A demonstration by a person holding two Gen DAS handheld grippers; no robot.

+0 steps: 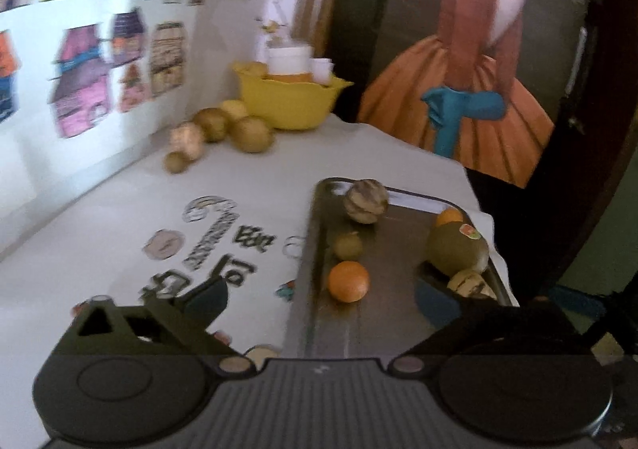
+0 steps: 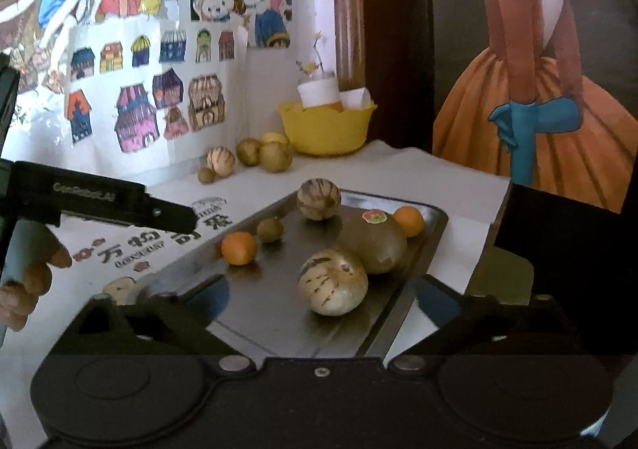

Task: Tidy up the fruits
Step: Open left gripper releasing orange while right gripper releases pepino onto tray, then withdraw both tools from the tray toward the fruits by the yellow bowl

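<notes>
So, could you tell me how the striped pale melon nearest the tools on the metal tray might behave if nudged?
The striped melon looks round, so it would probably roll on the smooth metal tray. It rests against the large brown fruit, which may block it that way. Its skin looks smooth, perhaps slippery.

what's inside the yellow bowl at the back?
In the yellow bowl: a white container standing on something orange, a smaller white piece beside it, and a yellowish lump at the left rim. The bowl's wall hides anything lower down.
</notes>
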